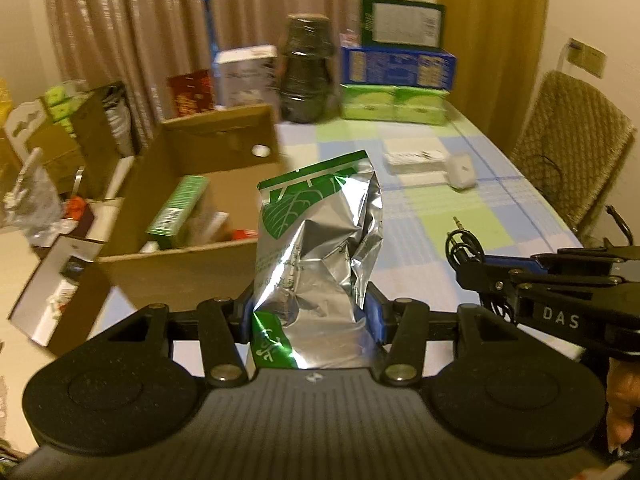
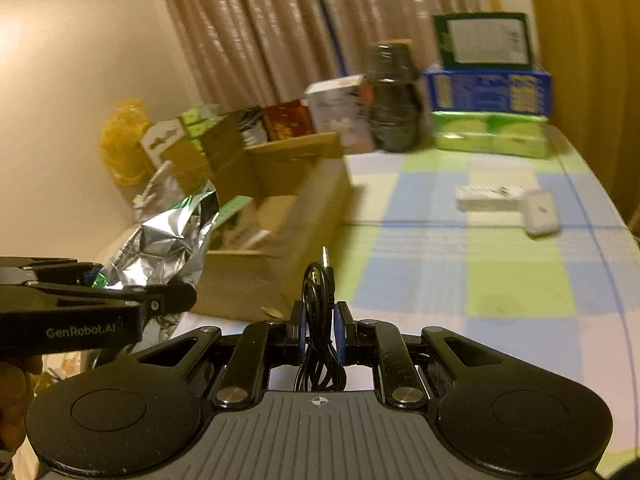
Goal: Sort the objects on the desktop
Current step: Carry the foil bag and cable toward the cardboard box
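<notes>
Pouch, left wrist view: crumpled silver foil pouch with green printed top (image 1: 316,248) stands upright between the pads of the left gripper (image 1: 310,316), which is clamped on its lower part.
Box, left wrist view: open brown cardboard box (image 1: 180,268) lies ahead and left of the pouch, at the left edge of the checked-cloth worktop (image 1: 460,216), with a green carton already inside.
Cable, left wrist view: coiled black audio cable with a metal plug (image 1: 464,246) sticks out of the right gripper (image 1: 470,270) at the right.
Cable, right wrist view: the cable (image 2: 320,304) is pinched upright, plug upward, in the right gripper (image 2: 320,332), whose jaws are together on it.
Box, right wrist view: the box (image 2: 280,236) lies ahead and left.
Nearer hand: judged, the left gripper (image 2: 100,280) with the pouch (image 2: 168,240) is closer to the box opening.
</notes>
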A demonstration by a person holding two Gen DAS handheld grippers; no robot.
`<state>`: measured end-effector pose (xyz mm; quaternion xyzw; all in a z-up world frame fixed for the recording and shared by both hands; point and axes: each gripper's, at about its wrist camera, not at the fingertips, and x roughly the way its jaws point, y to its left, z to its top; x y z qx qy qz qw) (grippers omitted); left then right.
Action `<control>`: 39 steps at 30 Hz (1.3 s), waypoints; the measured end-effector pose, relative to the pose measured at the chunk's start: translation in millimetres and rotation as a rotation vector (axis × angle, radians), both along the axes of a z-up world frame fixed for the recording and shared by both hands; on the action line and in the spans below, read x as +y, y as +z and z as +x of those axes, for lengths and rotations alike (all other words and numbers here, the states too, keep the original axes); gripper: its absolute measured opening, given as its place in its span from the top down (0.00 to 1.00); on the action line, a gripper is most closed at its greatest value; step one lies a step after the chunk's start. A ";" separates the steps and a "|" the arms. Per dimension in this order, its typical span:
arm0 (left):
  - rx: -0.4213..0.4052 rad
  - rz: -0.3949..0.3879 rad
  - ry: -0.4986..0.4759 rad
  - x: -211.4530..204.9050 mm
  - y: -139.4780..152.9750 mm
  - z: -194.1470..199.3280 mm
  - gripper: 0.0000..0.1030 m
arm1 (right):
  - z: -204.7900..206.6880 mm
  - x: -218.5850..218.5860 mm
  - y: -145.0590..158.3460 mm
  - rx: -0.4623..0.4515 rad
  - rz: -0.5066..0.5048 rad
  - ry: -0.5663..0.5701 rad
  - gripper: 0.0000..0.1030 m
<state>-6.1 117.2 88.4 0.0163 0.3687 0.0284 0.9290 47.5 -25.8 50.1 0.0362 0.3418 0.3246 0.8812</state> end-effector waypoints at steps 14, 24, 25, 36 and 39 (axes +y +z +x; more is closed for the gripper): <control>-0.047 0.028 0.115 99.1 30.4 14.8 0.55 | 25.3 94.1 24.3 -0.053 0.011 0.118 0.90; -0.042 0.006 0.116 140.1 35.3 58.0 0.55 | 64.7 127.9 23.3 -0.050 0.013 0.126 0.90; -0.039 0.004 0.114 142.4 35.0 62.5 0.55 | 69.4 129.7 23.2 -0.050 0.014 0.123 0.90; -0.007 0.002 0.080 159.0 26.7 119.1 0.55 | 118.9 154.0 12.3 -0.013 0.015 0.091 0.89; 0.003 -0.001 0.075 162.1 23.0 132.7 0.55 | 130.0 159.8 5.2 0.003 0.010 0.082 0.89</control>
